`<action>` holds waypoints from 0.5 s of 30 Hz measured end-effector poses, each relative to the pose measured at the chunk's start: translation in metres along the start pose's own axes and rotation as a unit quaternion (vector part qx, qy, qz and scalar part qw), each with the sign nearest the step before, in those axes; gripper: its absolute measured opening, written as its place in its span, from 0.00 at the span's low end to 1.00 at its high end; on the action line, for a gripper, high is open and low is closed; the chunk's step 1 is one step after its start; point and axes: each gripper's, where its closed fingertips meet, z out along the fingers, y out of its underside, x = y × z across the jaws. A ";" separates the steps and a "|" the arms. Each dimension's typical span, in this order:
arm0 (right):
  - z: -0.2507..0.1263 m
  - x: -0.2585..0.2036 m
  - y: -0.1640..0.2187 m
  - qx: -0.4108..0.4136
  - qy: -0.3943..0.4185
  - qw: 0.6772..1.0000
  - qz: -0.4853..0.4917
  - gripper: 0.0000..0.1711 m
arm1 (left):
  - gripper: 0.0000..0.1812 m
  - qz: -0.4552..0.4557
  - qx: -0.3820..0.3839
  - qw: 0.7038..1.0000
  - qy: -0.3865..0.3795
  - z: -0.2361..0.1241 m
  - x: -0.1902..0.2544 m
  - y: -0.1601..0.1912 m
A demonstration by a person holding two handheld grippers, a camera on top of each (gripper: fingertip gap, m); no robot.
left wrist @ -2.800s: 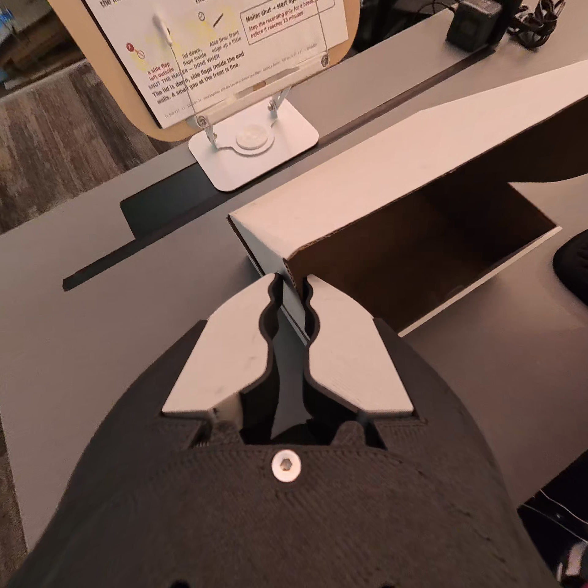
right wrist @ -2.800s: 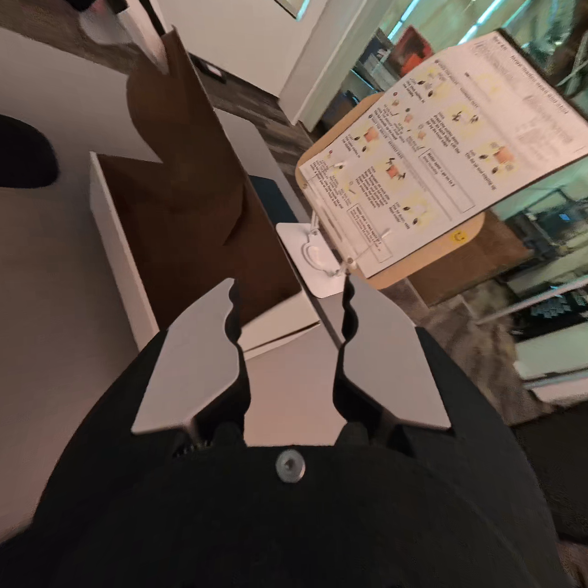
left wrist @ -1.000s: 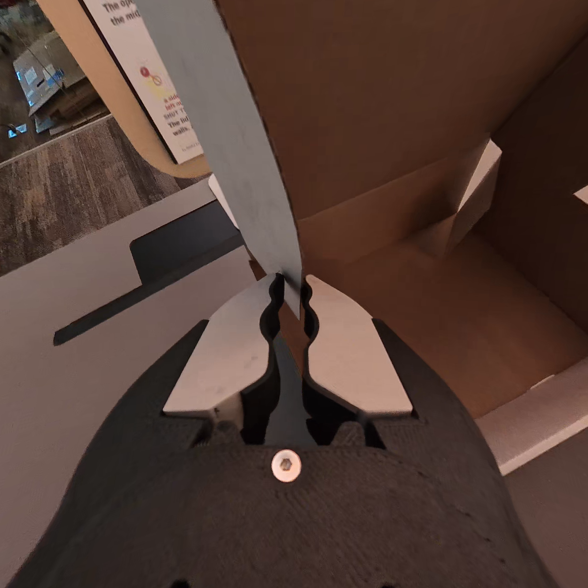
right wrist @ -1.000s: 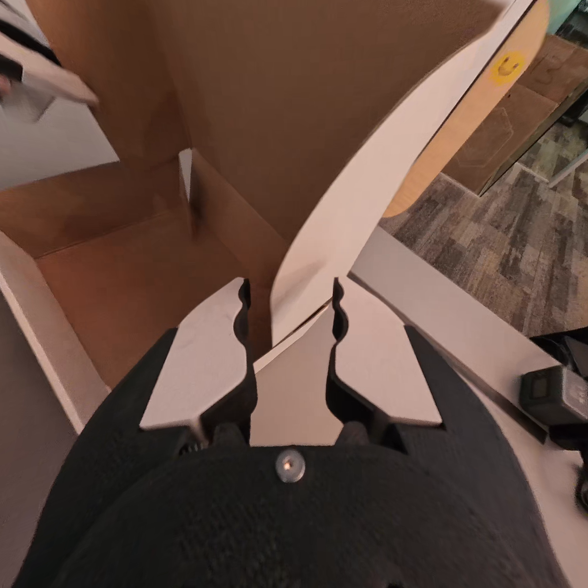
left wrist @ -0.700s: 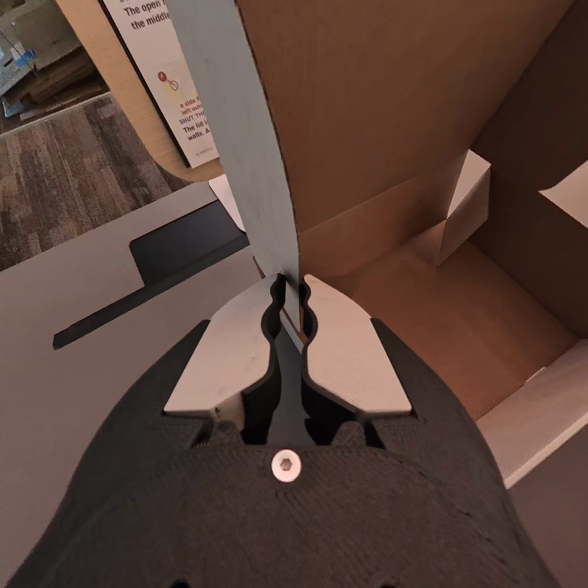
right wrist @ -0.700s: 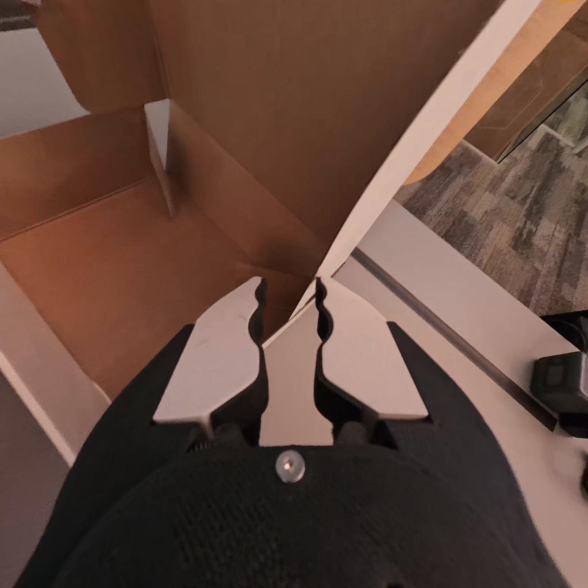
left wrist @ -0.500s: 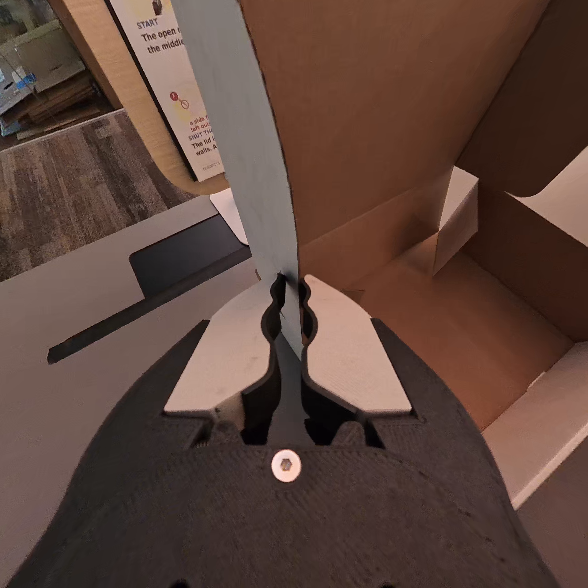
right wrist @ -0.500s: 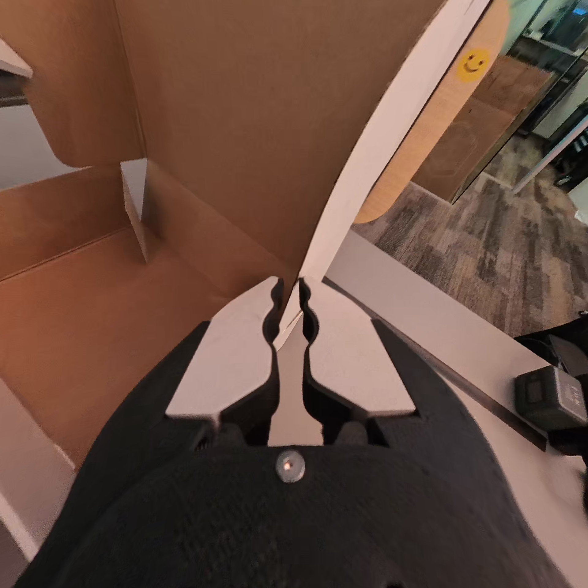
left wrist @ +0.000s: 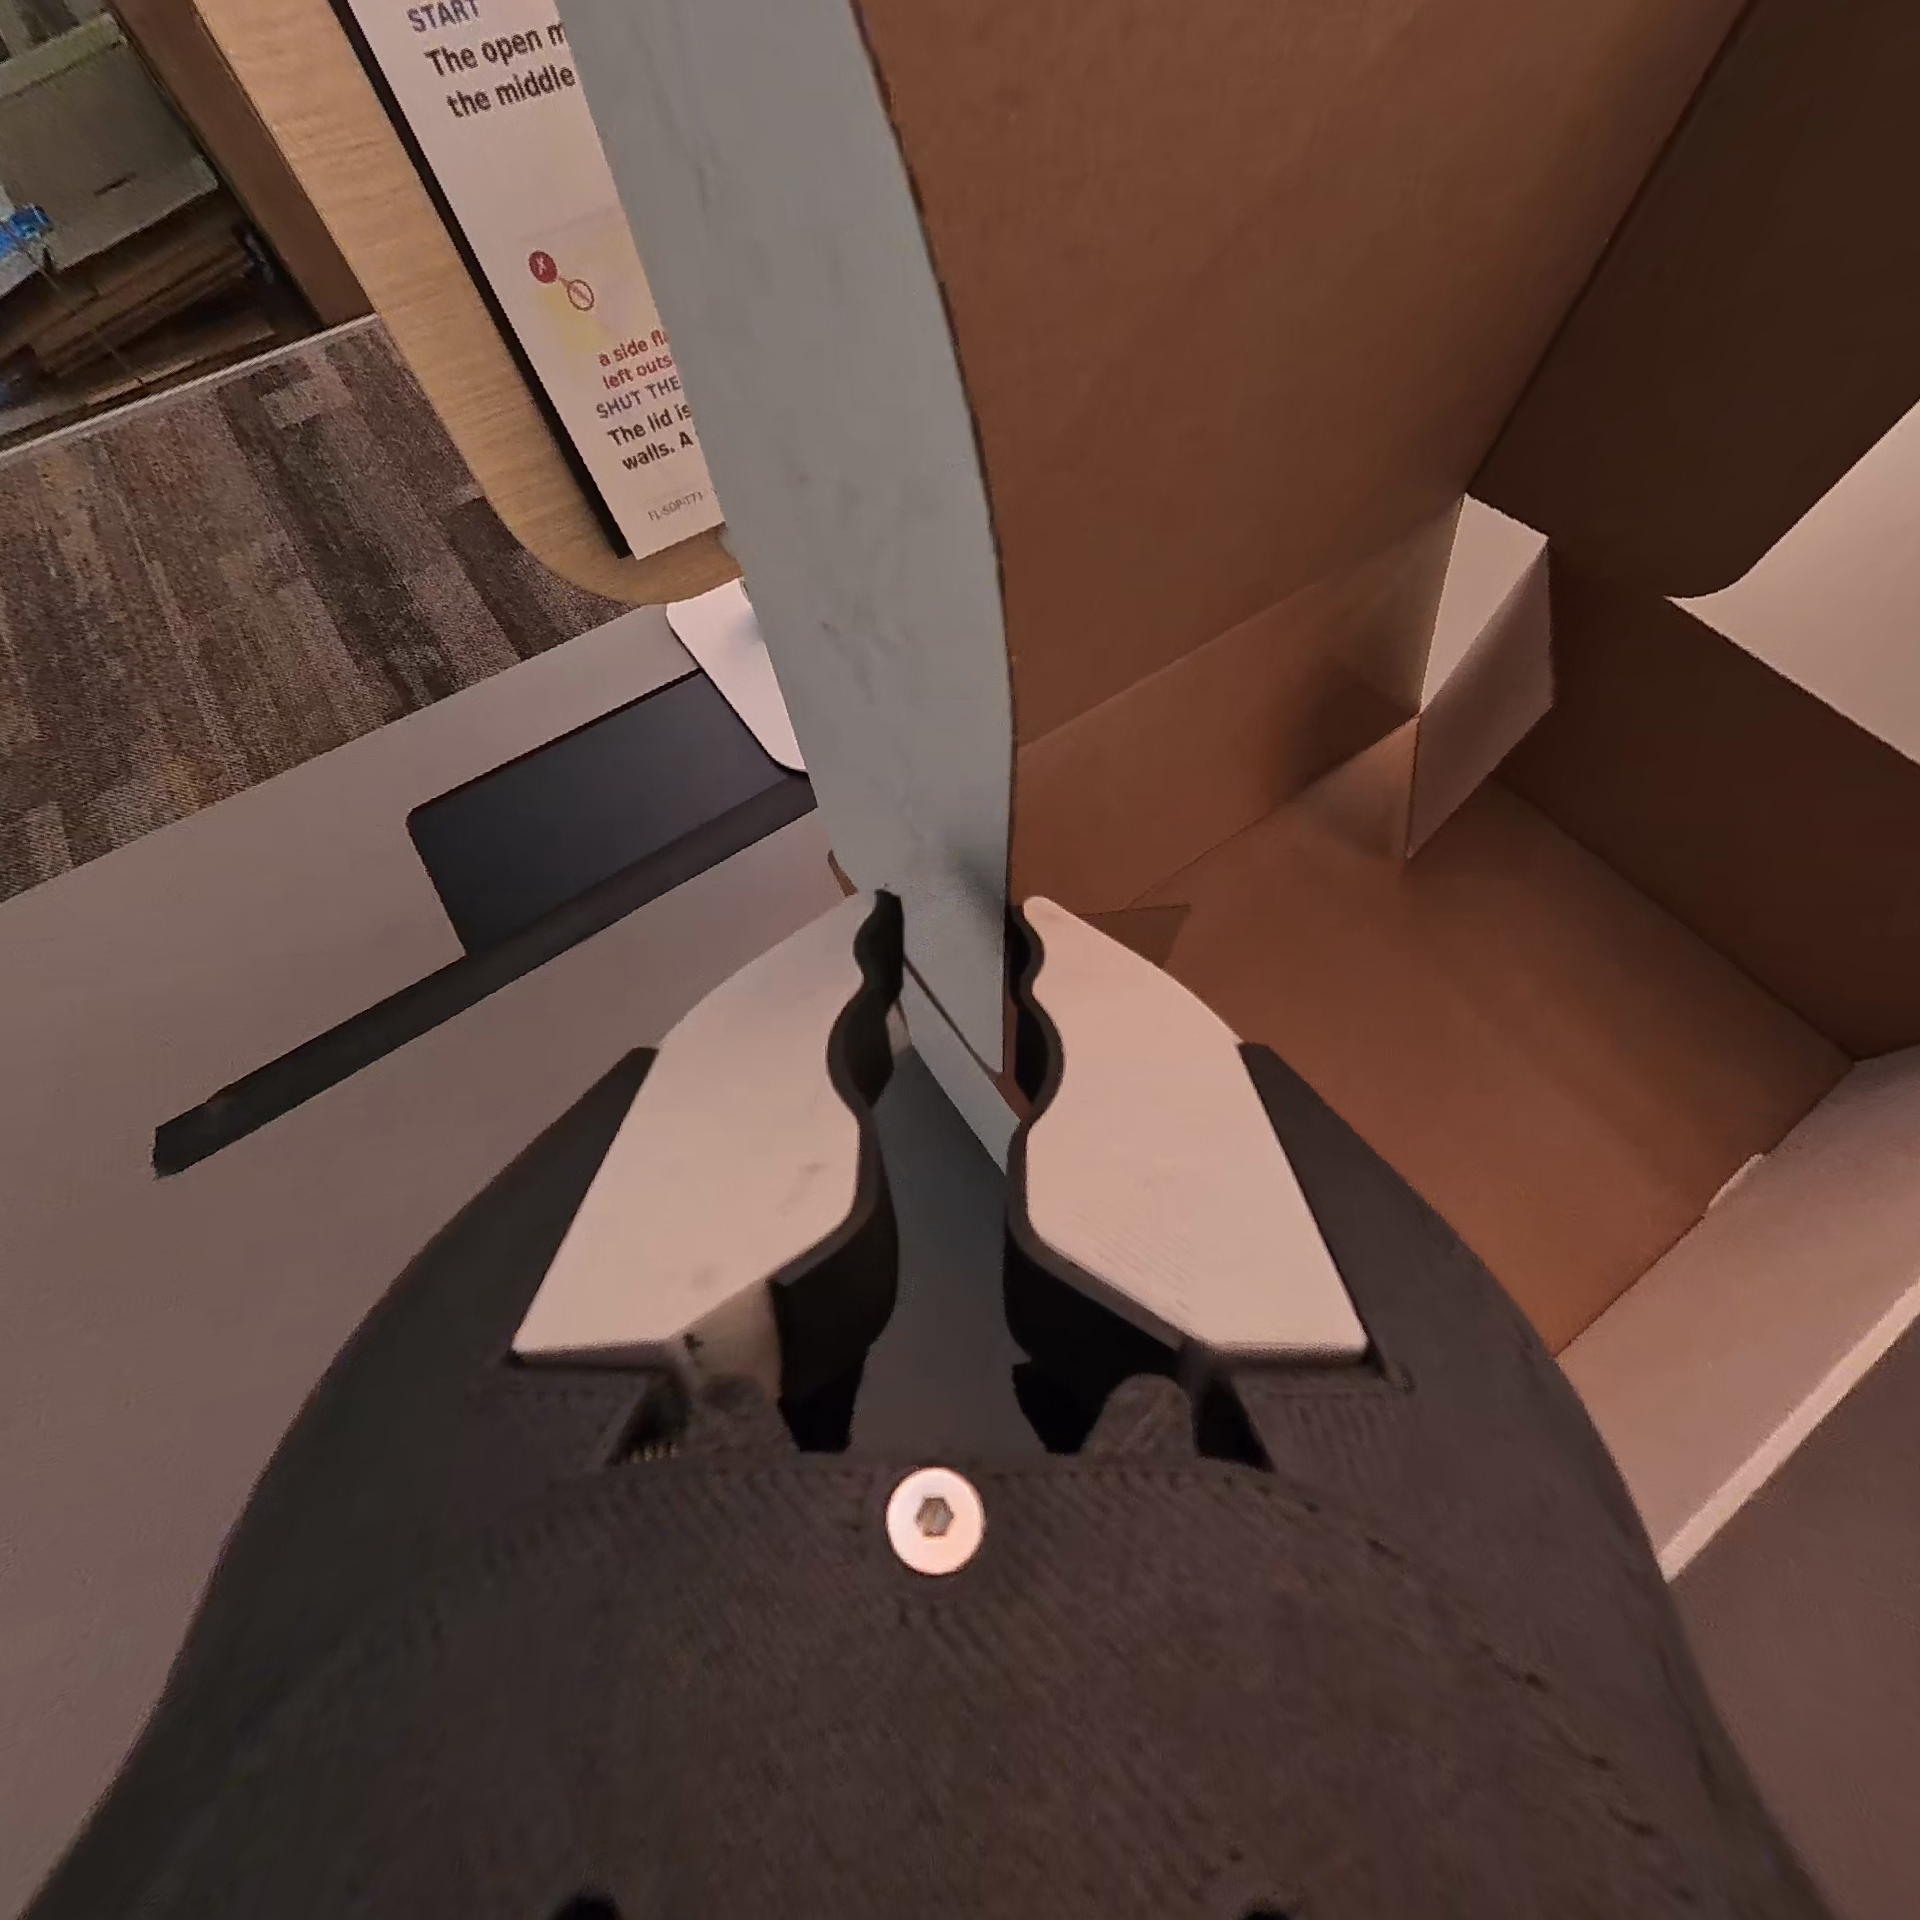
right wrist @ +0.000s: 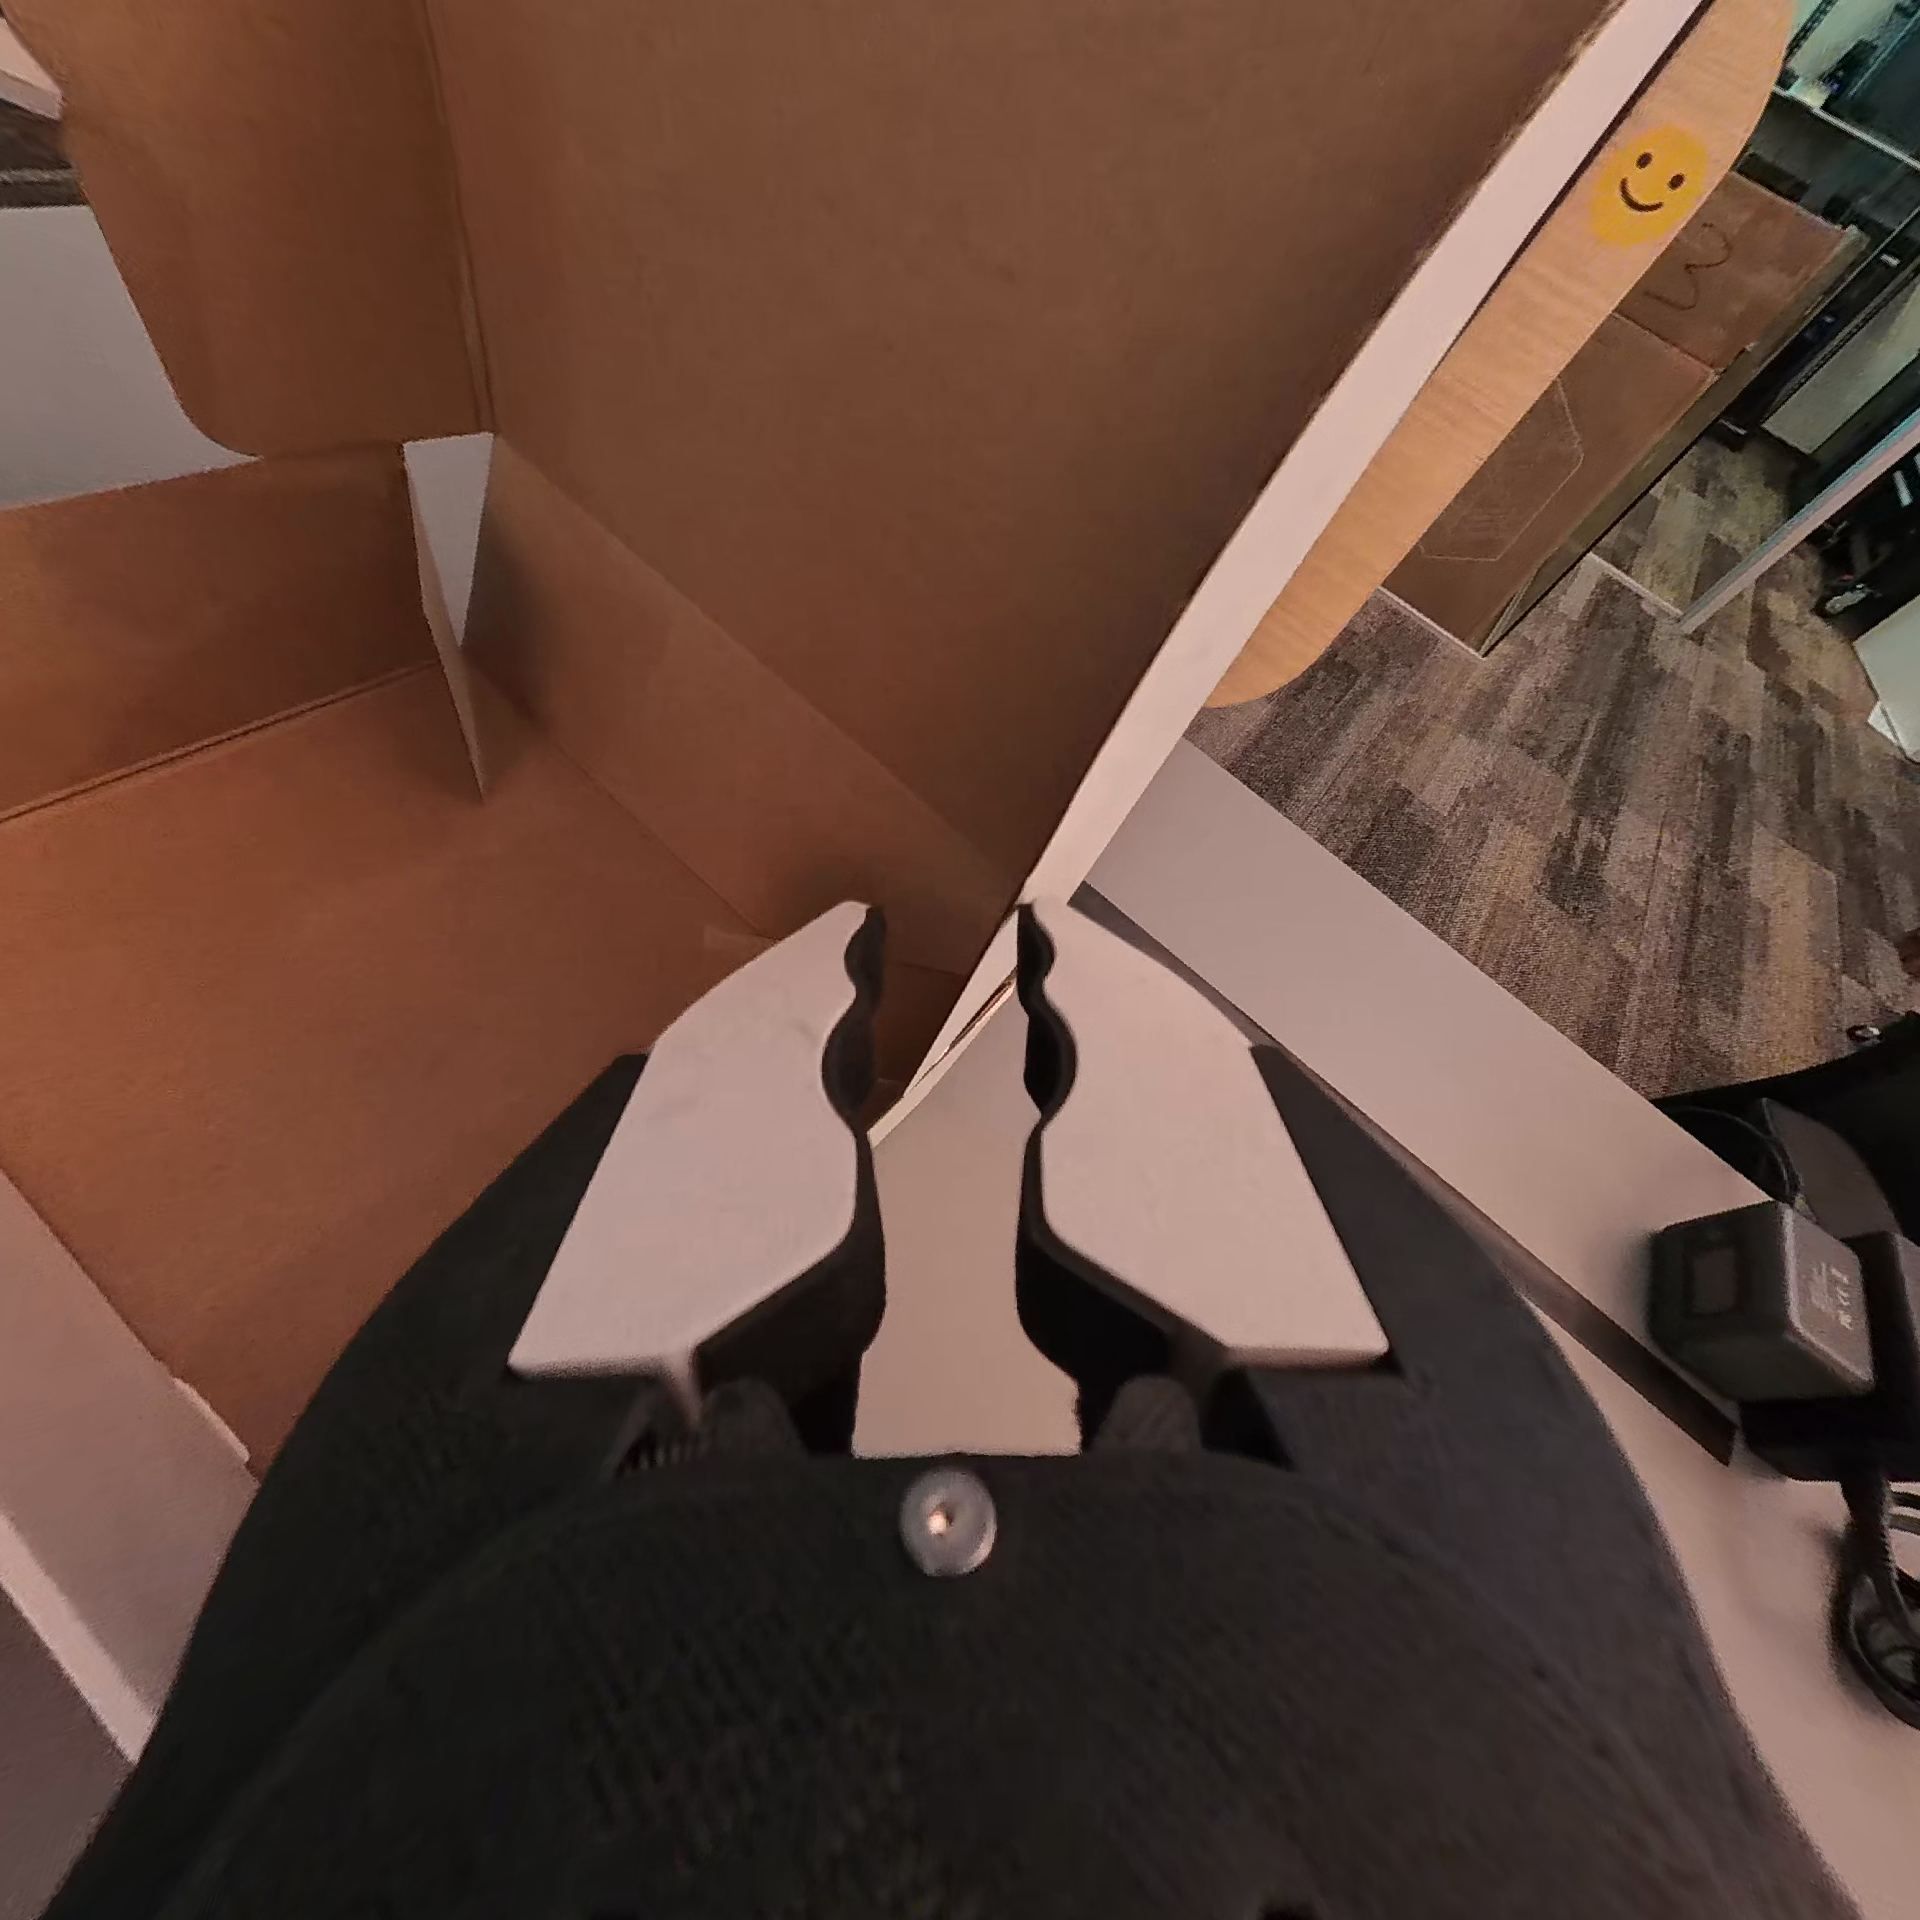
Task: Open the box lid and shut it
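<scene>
A cardboard box, white outside and brown inside, stands open on the table; its floor (left wrist: 1507, 1039) is bare and also shows in the right wrist view (right wrist: 364, 935). The lid (left wrist: 1247, 364) stands upright at the back, as the right wrist view (right wrist: 883, 364) also shows. My left gripper (left wrist: 951, 914) is slightly open, with the lid's pale left side flap (left wrist: 831, 520) loose between its fingers. My right gripper (right wrist: 951, 920) is slightly open around the lid's white right edge (right wrist: 1299, 520).
The box sits on a grey table (left wrist: 208, 1039) with a dark slot (left wrist: 582, 831) at the left. A printed sheet (left wrist: 540, 260) leans on a wooden board behind. A black device with a cable (right wrist: 1766, 1309) lies at the right. The box's white front wall (left wrist: 1766, 1351) is near.
Both grippers, shut on the lid's side edges half a second ago, have parted their fingers a little. The lid has come more upright over the last second.
</scene>
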 end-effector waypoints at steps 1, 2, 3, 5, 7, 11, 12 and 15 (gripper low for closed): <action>-0.001 0.000 0.000 0.000 -0.001 1.000 -0.001 0.15 | 0.12 0.000 0.001 1.000 -0.001 -0.002 -0.001 0.000; -0.001 0.000 -0.001 0.001 -0.001 1.000 -0.001 0.15 | 0.13 0.000 0.003 1.000 -0.001 -0.003 -0.001 -0.001; -0.001 -0.001 -0.001 0.001 -0.002 1.000 -0.002 0.15 | 0.14 -0.001 0.007 1.000 0.000 -0.005 -0.001 -0.002; -0.001 -0.001 0.000 -0.001 -0.002 1.000 -0.005 0.16 | 0.14 -0.006 0.013 1.000 0.007 -0.009 -0.001 -0.004; -0.005 0.000 0.000 -0.007 -0.003 1.000 -0.013 0.18 | 0.16 -0.008 0.015 1.000 0.006 -0.015 -0.003 -0.005; -0.037 0.017 -0.018 0.027 0.031 0.998 -0.041 0.21 | 0.21 -0.005 0.048 0.998 -0.042 -0.046 -0.025 -0.014; -0.051 0.027 -0.025 0.045 0.055 0.996 -0.047 0.21 | 0.22 -0.007 0.070 0.996 -0.055 -0.058 -0.033 -0.019; -0.105 0.056 -0.049 0.131 0.119 0.983 -0.052 0.25 | 0.26 -0.026 0.179 0.981 -0.073 -0.105 -0.049 -0.040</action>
